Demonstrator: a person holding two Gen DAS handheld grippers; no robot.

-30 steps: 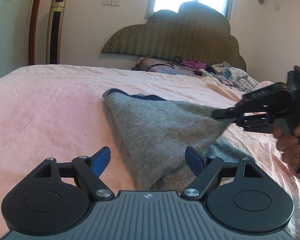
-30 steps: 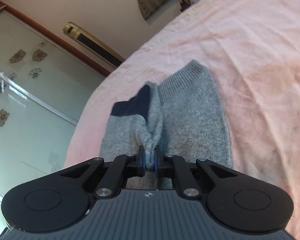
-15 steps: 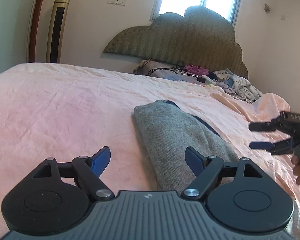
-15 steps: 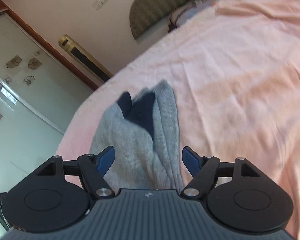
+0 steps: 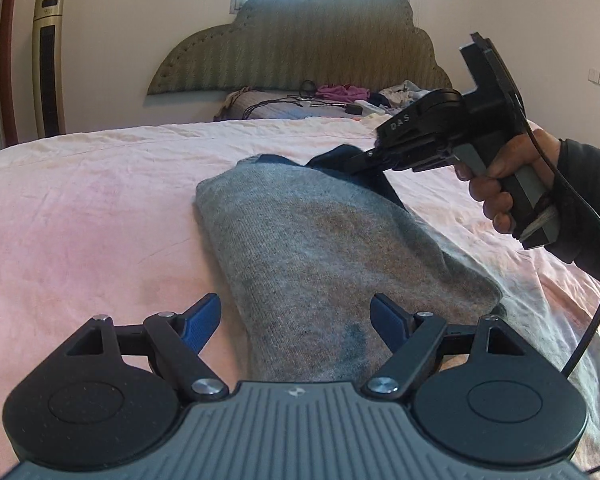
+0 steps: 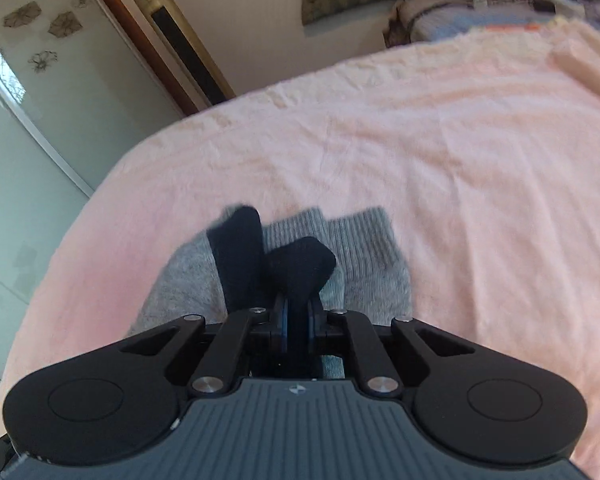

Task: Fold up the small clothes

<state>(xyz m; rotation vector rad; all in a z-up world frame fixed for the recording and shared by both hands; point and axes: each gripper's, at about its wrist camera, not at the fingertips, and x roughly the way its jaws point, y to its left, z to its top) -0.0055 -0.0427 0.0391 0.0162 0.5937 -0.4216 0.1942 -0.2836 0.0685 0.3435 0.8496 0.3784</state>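
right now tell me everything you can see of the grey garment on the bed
The grey garment is a soft knit with dark navy trim, folded into a long narrow bundle lying flat on the pink bedsheet. The right hand-held gripper is shut on a navy part at its far end; the left hand-held gripper hangs open over its near end.

One legible marking found: the letters "DAS", pale on black, on the side of the housing of my right gripper (image 5: 350, 159), seen from my left wrist view; the small pale emblem at the centre of each gripper's grey ribbed body is a mark only, not lettering; nothing else on walls or fittings reads as text.
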